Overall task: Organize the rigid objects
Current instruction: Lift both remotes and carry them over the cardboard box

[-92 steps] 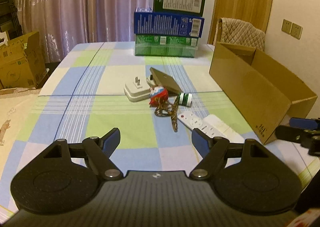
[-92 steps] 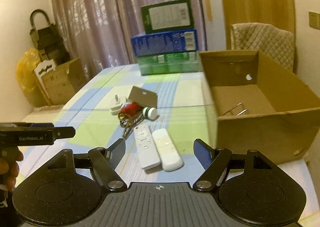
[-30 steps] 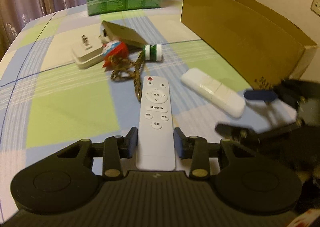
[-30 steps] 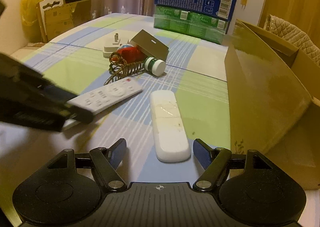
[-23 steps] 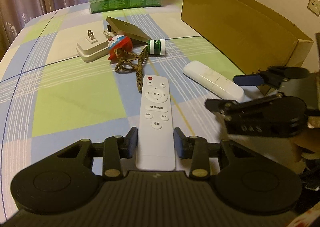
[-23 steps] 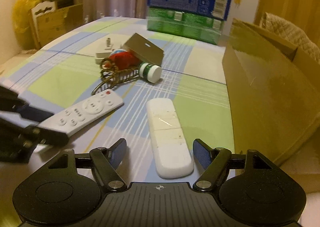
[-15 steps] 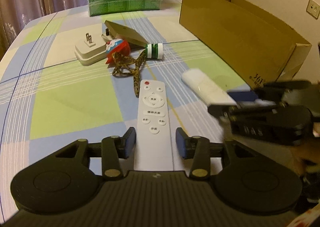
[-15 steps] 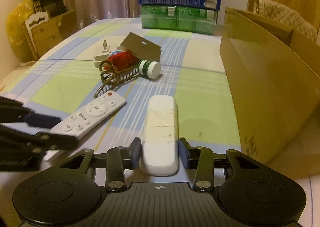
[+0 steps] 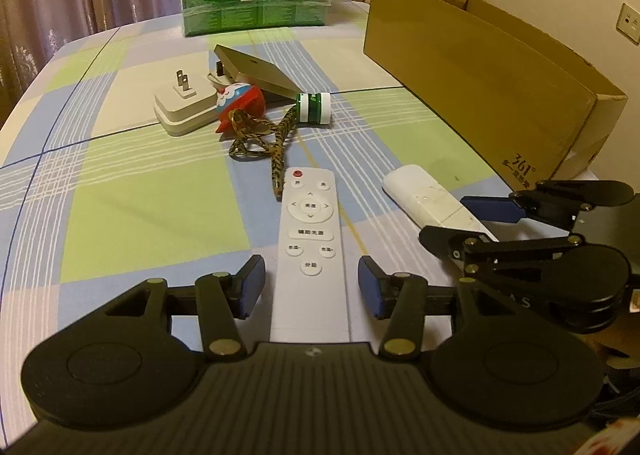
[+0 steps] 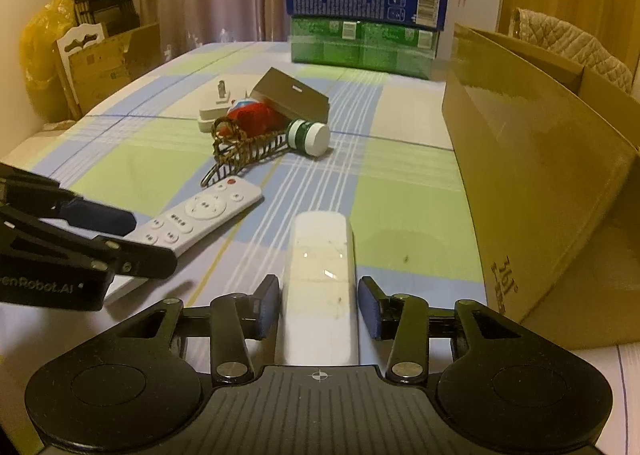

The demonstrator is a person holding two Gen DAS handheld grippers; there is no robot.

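White button remote (image 9: 311, 239): flat on the checked desk (image 9: 160, 195), between the just-widened pads of the left gripper (image 9: 311, 287), gaps either side, released. Plain white remote (image 10: 322, 275): beside it, near the cardboard box (image 10: 540, 175), between the slightly reopened pads of the right gripper (image 10: 319, 305), not clamped.

Both grippers low over the table, each straddling a remote

The left gripper (image 9: 311, 287) points down and forward, its jaws having just been opening — the blue pads stand a little clear of the buttoned remote (image 9: 310, 247) lying between them. The right gripper (image 10: 319, 307) sits beside it at a like tilt, jaws also just eased apart — a slim gap shows on either side of the plain white remote (image 10: 322, 287) between its pads (image 10: 269, 305).
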